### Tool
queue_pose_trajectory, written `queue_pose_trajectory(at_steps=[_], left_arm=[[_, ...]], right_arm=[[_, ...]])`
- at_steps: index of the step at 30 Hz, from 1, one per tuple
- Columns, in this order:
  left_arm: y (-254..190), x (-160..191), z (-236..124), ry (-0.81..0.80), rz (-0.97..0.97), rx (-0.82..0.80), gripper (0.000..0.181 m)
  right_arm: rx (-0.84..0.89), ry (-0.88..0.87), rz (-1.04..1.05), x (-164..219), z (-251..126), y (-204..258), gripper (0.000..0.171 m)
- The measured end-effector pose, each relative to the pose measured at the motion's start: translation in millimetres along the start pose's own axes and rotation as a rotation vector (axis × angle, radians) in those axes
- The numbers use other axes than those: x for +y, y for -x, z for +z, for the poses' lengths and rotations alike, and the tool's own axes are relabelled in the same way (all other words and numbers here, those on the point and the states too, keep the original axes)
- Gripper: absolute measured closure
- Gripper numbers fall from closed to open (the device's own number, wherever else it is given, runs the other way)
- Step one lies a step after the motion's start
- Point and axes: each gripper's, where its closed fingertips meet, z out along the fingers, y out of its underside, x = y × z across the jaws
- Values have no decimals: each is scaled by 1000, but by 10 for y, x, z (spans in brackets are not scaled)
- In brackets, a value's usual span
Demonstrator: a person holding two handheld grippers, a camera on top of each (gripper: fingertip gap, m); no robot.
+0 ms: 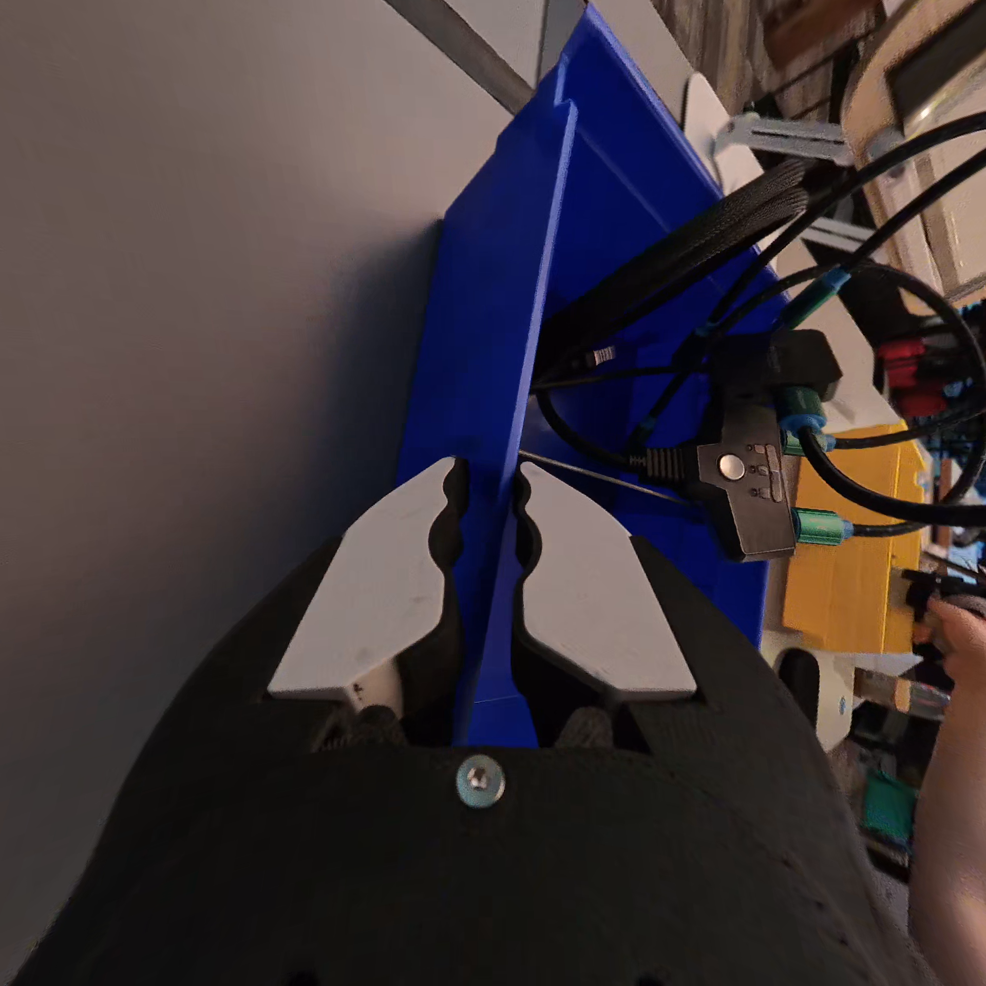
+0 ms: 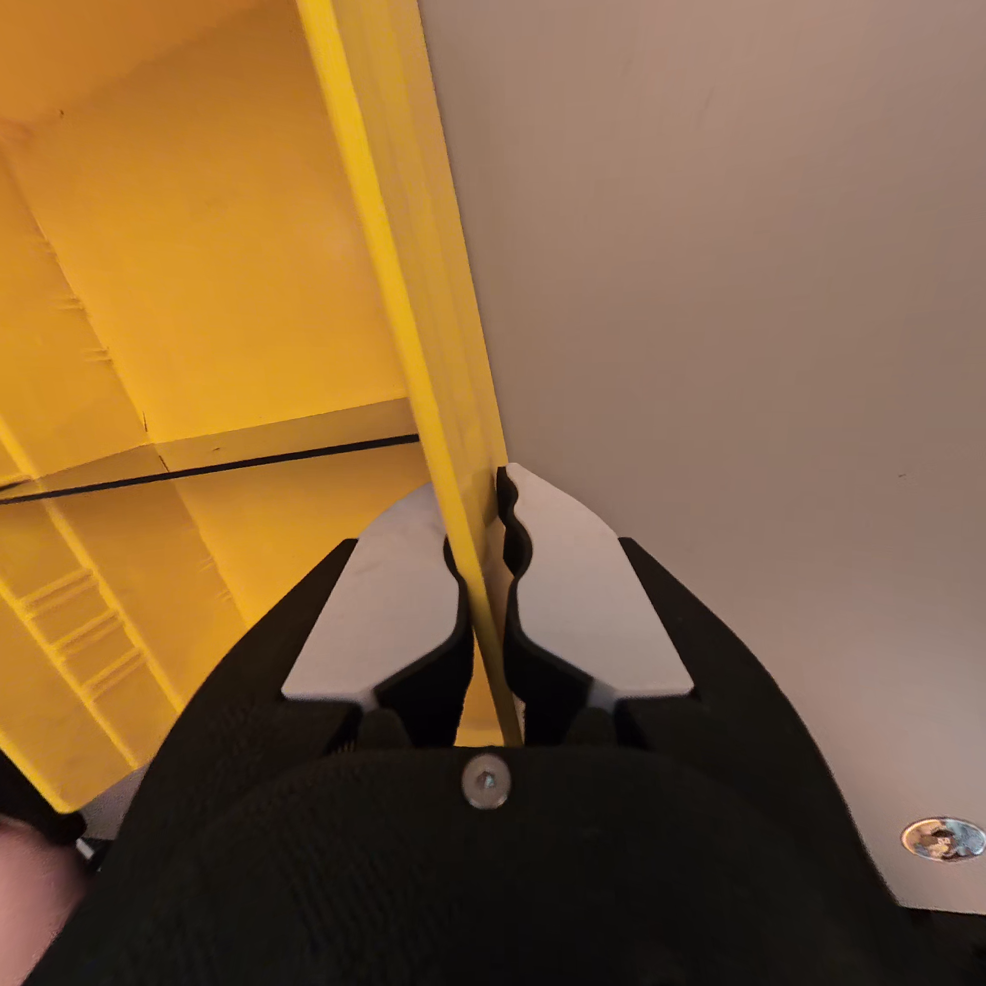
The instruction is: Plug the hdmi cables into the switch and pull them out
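In the left wrist view, the dark grey HDMI switch [image 1: 747,480] with a round silver button lies over the open side of a blue bin [image 1: 603,224]. Two green-ended HDMI plugs [image 1: 821,525] sit in its right side and a black plug [image 1: 661,464] in its left side. Several black cables [image 1: 693,256] loop in and over the bin. My left gripper [image 1: 488,469] is shut on the blue bin's wall. My right gripper [image 2: 472,480] is shut on the wall of a yellow bin [image 2: 213,240], and a thin black cable [image 2: 213,469] crosses inside it.
The yellow bin also shows in the left wrist view [image 1: 853,560], beside the blue one. A person's hand [image 1: 955,645] is at the right edge there. Both bins rest on a grey table [image 2: 747,320] with a screw [image 2: 941,853] in it. Clutter lies beyond the bins. Tip to tip, the grippers are about 75 cm apart.
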Motion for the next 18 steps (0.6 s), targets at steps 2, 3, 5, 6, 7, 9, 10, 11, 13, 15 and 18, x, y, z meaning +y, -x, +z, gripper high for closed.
queue_pose_trajectory(at_steps=[2,3,5,6,7,9,10,11,13,15,18], left_arm=[[73,-23,-53,-18,-5,-23,167],[86,-27,-61,-20,-2,-26,167],[88,-32,-62,-22,-13,-22,167],[88,-34,-61,-24,-15,-22,167],[89,-37,-62,-25,-19,-20,167],[87,-40,-61,-27,-30,-12,166],[87,-42,-61,-29,-37,-6,166],[86,-43,-63,-30,-44,1,166],[83,-45,-67,-32,-54,12,167],[82,-48,-69,-35,-57,15,166],[81,-50,-74,-40,-60,18,166]], right_arm=[[3,-4,-46,-21,-2,-18,166],[5,-6,-79,-21,-3,-26,166],[1,-6,-77,-14,-9,-42,166],[5,-5,-87,-7,-14,-55,166],[7,-2,-89,4,-19,-71,165],[10,3,-97,24,-33,-115,165],[13,7,-100,36,-41,-141,165],[15,8,-107,46,-48,-164,166],[13,7,-120,57,-57,-193,165],[23,9,-136,64,-67,-227,165],[56,17,-159,55,-80,-299,165]])
